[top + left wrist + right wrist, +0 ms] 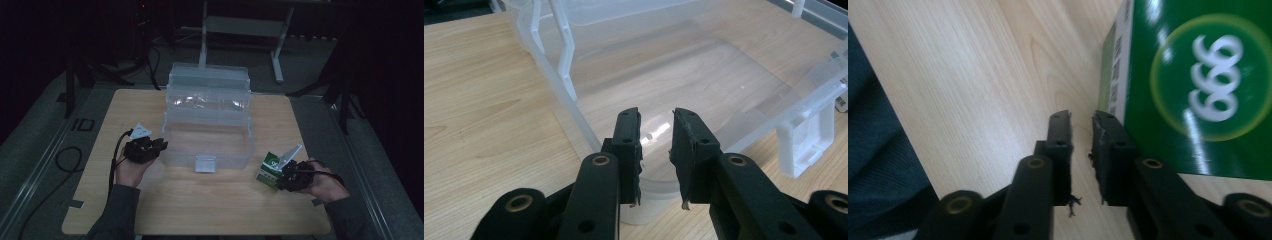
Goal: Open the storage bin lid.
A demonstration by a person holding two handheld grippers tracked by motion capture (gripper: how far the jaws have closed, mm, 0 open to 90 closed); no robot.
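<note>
The clear storage box (207, 135) stands open and empty mid-worktop (200, 210), so the packing looks barely begun. The green carton (268, 169) lies on the worktop off the box's right front corner, just beside the right gripper (1082, 125) — jaws a narrow gap apart, gripping nothing. The left gripper (656, 125), likewise narrowly parted and empty, hovers at the box's left front wall — the carton still needs grasping and placing inside.
</note>
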